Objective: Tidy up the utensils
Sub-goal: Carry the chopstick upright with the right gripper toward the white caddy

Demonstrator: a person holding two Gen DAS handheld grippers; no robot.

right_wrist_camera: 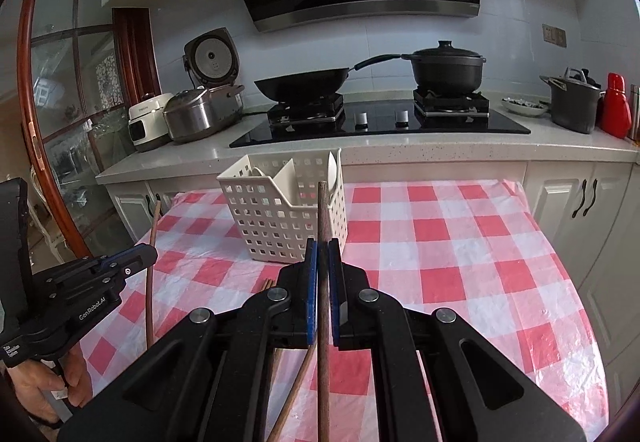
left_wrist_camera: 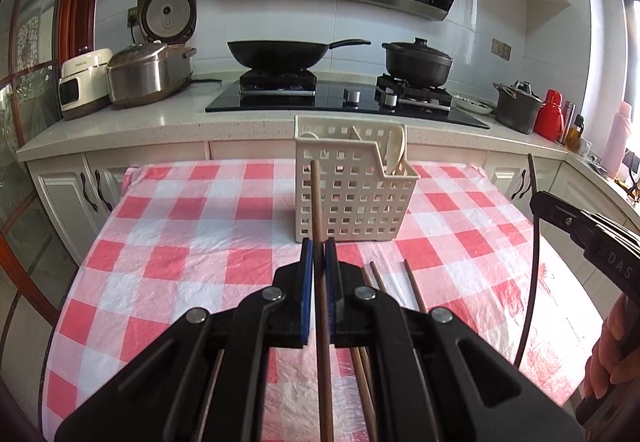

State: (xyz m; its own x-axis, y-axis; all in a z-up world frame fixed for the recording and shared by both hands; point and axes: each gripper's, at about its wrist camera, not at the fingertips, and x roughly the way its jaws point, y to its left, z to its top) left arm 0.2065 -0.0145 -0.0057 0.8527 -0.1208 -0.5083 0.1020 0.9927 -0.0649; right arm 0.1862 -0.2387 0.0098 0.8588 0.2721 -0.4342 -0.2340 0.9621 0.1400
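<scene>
A white perforated utensil basket [left_wrist_camera: 352, 198] stands on the checked table, with a cream spoon [left_wrist_camera: 396, 150] in its right compartment. My left gripper [left_wrist_camera: 319, 242] is shut on a brown chopstick [left_wrist_camera: 317, 198] that points up in front of the basket. My right gripper [right_wrist_camera: 322, 242] is shut on another brown chopstick [right_wrist_camera: 322, 210], also short of the basket [right_wrist_camera: 280, 218]. Several loose chopsticks [left_wrist_camera: 414, 284] lie on the cloth under the left gripper. Each gripper shows in the other's view: the right one [left_wrist_camera: 538, 202] at right, the left one [right_wrist_camera: 150, 252] at left.
The table has a red and white checked cloth [left_wrist_camera: 192, 242]. Behind it runs a counter with a hob [left_wrist_camera: 344, 98], a wok [left_wrist_camera: 280, 54], a lidded black pot [left_wrist_camera: 418, 60], rice cookers [left_wrist_camera: 144, 74] at left, and a pot and red flask [left_wrist_camera: 550, 114] at right.
</scene>
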